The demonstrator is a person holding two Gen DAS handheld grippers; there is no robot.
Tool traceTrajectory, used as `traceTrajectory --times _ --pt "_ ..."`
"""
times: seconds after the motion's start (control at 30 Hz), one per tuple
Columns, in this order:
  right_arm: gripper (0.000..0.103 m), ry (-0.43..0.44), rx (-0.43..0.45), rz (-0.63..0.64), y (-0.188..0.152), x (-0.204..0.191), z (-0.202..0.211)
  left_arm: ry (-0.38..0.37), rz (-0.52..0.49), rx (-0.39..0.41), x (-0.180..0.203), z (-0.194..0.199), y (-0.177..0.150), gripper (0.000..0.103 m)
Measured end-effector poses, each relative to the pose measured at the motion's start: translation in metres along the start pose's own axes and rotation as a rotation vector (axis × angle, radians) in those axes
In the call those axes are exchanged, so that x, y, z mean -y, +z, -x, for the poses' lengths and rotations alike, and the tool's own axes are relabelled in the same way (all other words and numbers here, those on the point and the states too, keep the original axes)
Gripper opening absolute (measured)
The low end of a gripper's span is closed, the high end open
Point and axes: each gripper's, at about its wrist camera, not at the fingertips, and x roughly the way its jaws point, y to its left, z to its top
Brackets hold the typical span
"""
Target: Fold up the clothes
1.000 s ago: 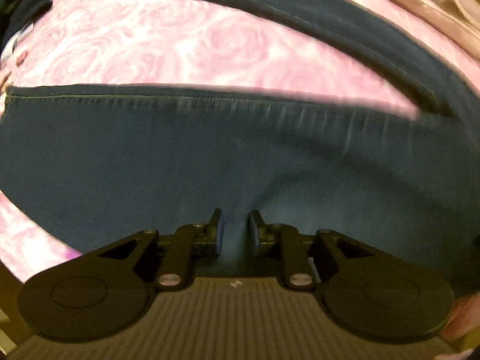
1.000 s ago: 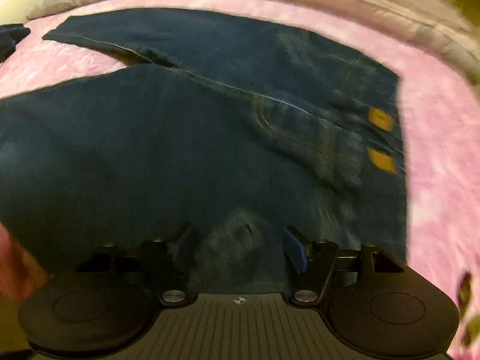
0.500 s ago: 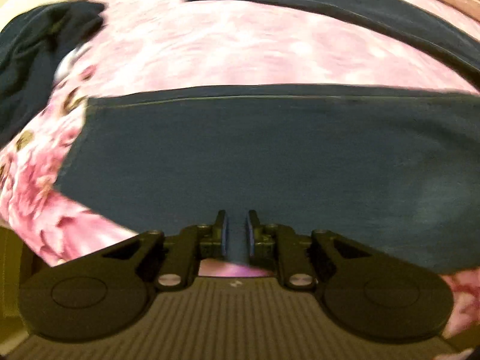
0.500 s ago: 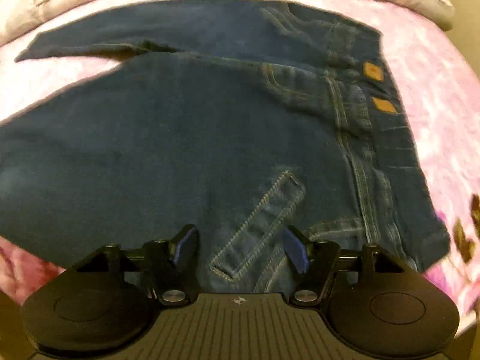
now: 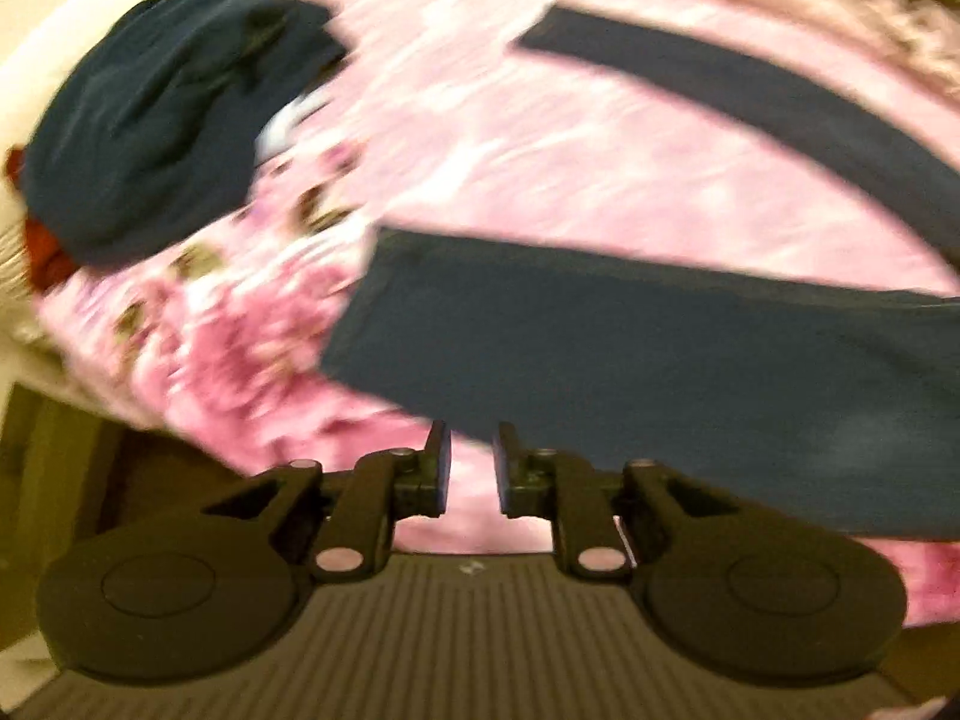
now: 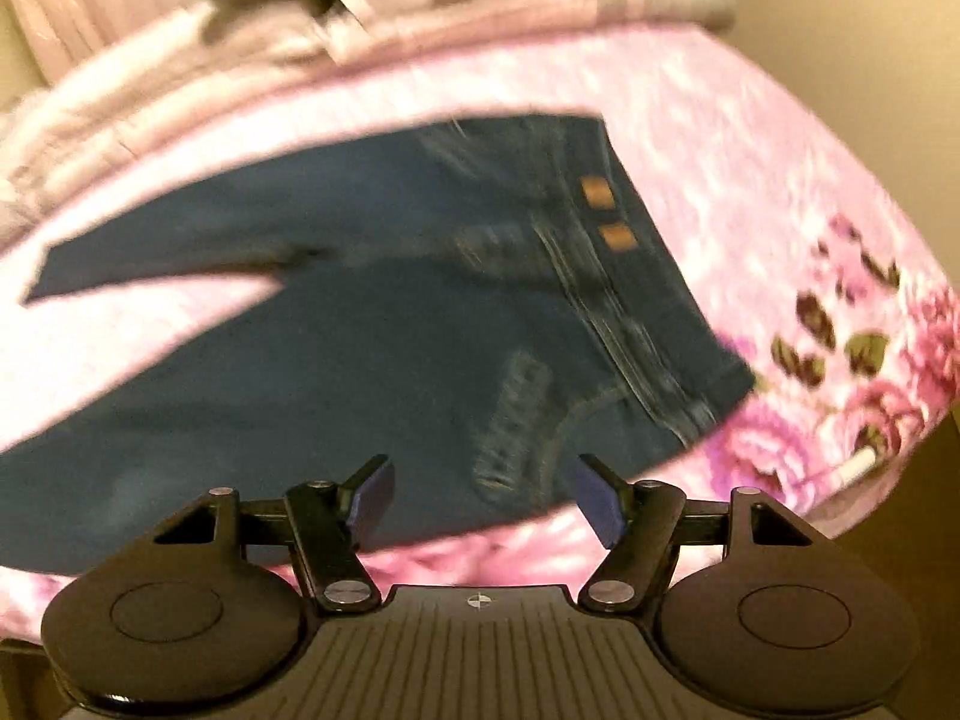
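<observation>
Dark blue jeans lie flat on a pink floral bedspread. The waistband with two tan patches points right. In the left wrist view the near leg and the far leg spread apart, hems to the left. My left gripper is narrowly open and empty, over the bedspread just off the near leg's edge. My right gripper is wide open and empty, above the near edge of the jeans by the hip pocket.
A crumpled dark blue garment lies at the bed's left end, with something red beside it. Pale bedding is heaped along the far side. The bed's near edge drops to a dim floor.
Both grippers have pulled back toward me and away from the jeans. The left one slid left toward the leg hem and opened slightly. The jeans lie as before.
</observation>
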Motion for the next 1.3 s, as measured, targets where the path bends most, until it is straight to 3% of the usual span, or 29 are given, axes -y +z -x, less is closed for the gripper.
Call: traceTrajectory --times 0.07,0.13,0.23,0.47,0.7,0.97,1.3 --pt "0.074 0.033 0.041 0.001 0.002 -0.016 0.024 -0.044 -0.035 0.020 0.021 0.026 0.007 0.017" --pt "0.095 0.089 0.075 -0.005 0.002 -0.030 0.048 -0.069 -0.078 0.043 0.041 0.052 0.011 0.020" --pt "0.097 0.159 0.141 0.021 0.001 -0.049 0.085 -0.098 -0.114 0.077 0.058 0.085 0.013 0.024" --pt "0.102 0.161 0.244 0.132 0.010 -0.076 0.126 -0.139 -0.158 0.188 0.088 0.145 0.011 0.042" --pt "0.102 0.128 0.108 0.109 0.003 -0.041 0.120 -0.103 -0.166 0.224 0.127 0.182 -0.011 0.045" --pt "0.102 0.102 0.058 0.125 -0.009 0.023 0.135 -0.068 -0.139 0.215 0.175 0.220 -0.059 0.045" --pt "0.102 0.179 0.029 0.233 -0.028 0.056 0.153 0.003 -0.039 0.192 0.191 0.252 -0.126 0.045"
